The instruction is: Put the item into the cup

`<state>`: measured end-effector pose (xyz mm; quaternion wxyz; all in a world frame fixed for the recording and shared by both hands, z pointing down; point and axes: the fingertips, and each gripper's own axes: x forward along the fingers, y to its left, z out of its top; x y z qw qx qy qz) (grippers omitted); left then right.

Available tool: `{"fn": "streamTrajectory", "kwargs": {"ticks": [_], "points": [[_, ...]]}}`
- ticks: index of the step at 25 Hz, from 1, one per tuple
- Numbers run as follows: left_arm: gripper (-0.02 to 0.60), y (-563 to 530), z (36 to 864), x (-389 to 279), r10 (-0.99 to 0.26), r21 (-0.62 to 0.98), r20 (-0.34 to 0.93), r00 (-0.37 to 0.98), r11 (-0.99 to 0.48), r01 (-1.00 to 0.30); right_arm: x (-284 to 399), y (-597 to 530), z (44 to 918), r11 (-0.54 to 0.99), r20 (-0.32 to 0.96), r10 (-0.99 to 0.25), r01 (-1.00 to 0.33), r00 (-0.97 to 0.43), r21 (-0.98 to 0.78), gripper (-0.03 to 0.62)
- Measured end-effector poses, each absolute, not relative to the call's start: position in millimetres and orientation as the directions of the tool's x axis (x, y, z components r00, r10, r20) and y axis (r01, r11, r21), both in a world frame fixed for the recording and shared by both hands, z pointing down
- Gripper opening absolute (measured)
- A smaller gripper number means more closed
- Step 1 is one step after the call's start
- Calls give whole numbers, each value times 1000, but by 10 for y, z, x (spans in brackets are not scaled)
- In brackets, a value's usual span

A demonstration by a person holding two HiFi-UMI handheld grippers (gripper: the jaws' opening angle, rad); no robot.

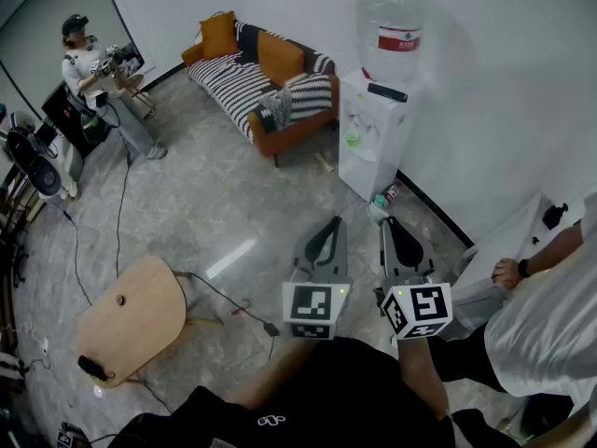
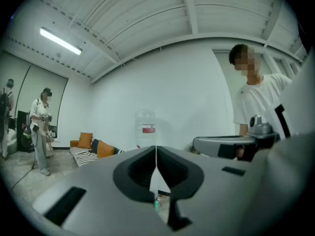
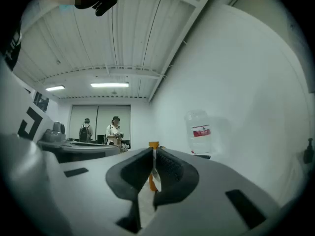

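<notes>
No cup and no item to put in it shows in any view. In the head view my left gripper [image 1: 333, 223] and right gripper [image 1: 387, 222] are held side by side in the air above the grey floor, aimed towards the water dispenser [image 1: 371, 133]. The left gripper [image 2: 156, 150] has its jaws pressed together with nothing between them. The right gripper [image 3: 153, 155] also has its jaws closed and holds nothing. The right gripper's body [image 2: 229, 144] shows beside the left one.
A striped sofa [image 1: 266, 77] with orange cushions stands along the far wall. Near left is a round wooden table [image 1: 131, 317] with cables on the floor around it. One person [image 1: 98, 77] stands far left; another in a white shirt [image 1: 550, 306] leans on a white table [image 1: 508, 241].
</notes>
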<state>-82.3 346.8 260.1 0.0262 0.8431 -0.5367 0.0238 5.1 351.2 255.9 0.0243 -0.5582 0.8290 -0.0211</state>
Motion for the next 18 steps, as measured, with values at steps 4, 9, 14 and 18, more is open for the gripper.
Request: {"fn": "streamTrajectory", "kwargs": {"ticks": [4, 9, 14, 18], "points": [[14, 3480, 2657, -683, -883, 12, 81, 462, -462, -887, 119, 3503, 2605, 382, -15, -924, -921, -382, -78, 26], [14, 3487, 2697, -647, -884, 20, 88, 459, -459, -888, 163, 3524, 2635, 389, -14, -921, -915, -390, -103, 26], [14, 3472, 2806, -609, -889, 12, 109, 444, -445, -895, 241, 3517, 2685, 395, -11, -918, -913, -396, -102, 26], [14, 3470, 2753, -504, -888, 32, 93, 451, -450, -893, 329, 3527, 2683, 401, -12, -916, -911, -402, -95, 26]]}}
